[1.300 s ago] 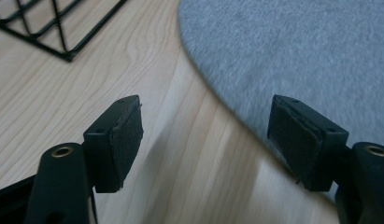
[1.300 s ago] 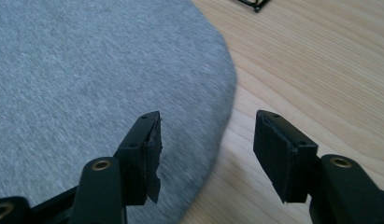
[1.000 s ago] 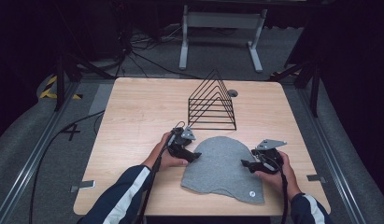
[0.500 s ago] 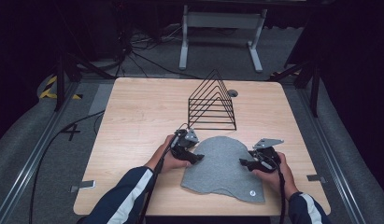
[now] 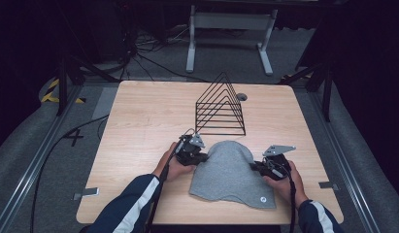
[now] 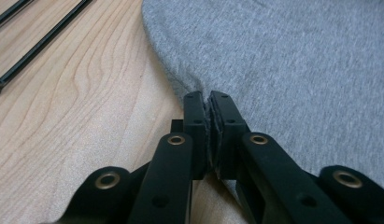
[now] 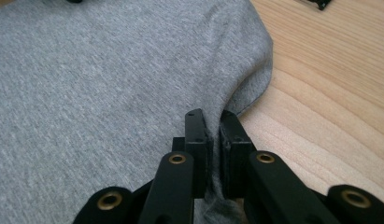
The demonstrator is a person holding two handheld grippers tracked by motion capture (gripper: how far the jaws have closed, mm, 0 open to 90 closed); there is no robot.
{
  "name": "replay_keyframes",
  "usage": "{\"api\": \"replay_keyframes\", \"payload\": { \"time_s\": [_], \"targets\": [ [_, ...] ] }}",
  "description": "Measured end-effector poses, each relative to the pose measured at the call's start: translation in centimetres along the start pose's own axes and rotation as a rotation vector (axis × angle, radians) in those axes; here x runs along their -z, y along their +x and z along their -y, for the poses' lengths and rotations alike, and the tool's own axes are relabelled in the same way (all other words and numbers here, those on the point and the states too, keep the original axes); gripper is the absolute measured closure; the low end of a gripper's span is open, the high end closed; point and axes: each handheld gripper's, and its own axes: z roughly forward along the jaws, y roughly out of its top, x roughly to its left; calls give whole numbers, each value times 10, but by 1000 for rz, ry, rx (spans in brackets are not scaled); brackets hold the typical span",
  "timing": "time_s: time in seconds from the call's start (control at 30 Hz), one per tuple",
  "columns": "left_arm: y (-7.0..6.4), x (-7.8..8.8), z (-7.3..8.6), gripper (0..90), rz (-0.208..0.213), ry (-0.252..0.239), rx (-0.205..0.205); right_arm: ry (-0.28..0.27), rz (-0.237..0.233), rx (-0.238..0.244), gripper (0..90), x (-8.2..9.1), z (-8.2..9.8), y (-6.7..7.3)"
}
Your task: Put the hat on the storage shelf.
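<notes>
Two grippers pinch one grey hat [image 5: 230, 170] lying flat near the front of the table [image 5: 139, 126]: the left gripper [image 5: 203, 157] has just closed on its left edge, the right gripper [image 5: 255, 166] on its right edge, each hiding the nipped cloth. One wire rack [image 5: 220, 108] stands just behind the hat, with bare wood left of it

A: Are you making out any writing anywhere?

B: A "4" is showing in black on the grey floor [image 5: 73, 137] left of the table [image 5: 139, 121]. A small round tag [image 5: 261, 199] is sitting on the grey cap [image 5: 228, 170], too small to read.
</notes>
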Motion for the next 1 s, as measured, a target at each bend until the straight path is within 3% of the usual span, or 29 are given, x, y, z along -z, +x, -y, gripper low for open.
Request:
{"api": "replay_keyframes", "payload": {
  "time_s": [0.23, 0.37, 0.6, 0.73, 1.0],
  "targets": [
    [-3, 16, -6, 871, -25, -48, -28, -63, -5, 21, 848, 14, -6, 1],
    [-9, 27, -11, 871, -52, -53, -80, -102, 17, 59, 848, 26, -14, 3],
    [-16, 51, -23, 872, -86, -104, -114, -155, 36, 106, 848, 44, -27, 8],
    [-23, 67, -33, 873, -107, -108, -172, -194, 48, 146, 849, 56, -37, 12],
    [-21, 93, -54, 874, -149, -143, -198, -248, 61, 197, 850, 72, -66, 13]
  ]
}}
